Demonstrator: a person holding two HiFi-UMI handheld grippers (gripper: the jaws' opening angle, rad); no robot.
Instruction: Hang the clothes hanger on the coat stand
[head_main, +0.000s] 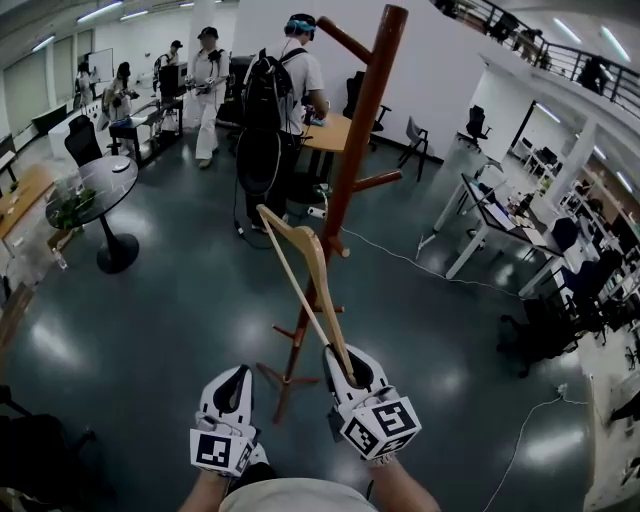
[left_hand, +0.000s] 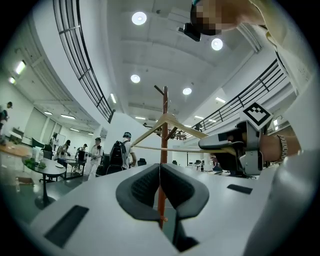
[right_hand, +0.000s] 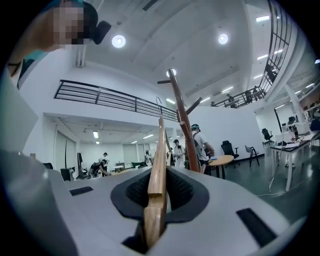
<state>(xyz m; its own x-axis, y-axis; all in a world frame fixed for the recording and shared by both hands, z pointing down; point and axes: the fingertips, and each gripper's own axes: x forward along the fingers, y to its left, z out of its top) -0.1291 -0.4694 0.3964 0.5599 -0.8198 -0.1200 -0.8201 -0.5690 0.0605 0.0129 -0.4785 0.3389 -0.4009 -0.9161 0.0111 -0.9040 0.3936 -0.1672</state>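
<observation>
The brown wooden coat stand (head_main: 352, 160) rises from the floor just ahead of me, with short pegs sticking out along its pole. My right gripper (head_main: 346, 362) is shut on one end of a light wooden clothes hanger (head_main: 303, 270). The hanger slants up and to the left in front of the stand's lower pole and touches no peg. In the right gripper view the hanger (right_hand: 158, 165) runs up between the jaws of the right gripper (right_hand: 159, 181), with the stand (right_hand: 181, 122) behind it. My left gripper (head_main: 240, 386) is beside it, lower left, shut and empty. The left gripper view shows the left gripper (left_hand: 160, 172), the hanger (left_hand: 170, 121) and the stand (left_hand: 164, 115).
Several people (head_main: 285, 75) stand at desks beyond the stand. A round black table (head_main: 95, 190) is at the left. White desks (head_main: 490, 215) and office chairs fill the right side. A white cable (head_main: 400, 258) lies across the shiny dark floor.
</observation>
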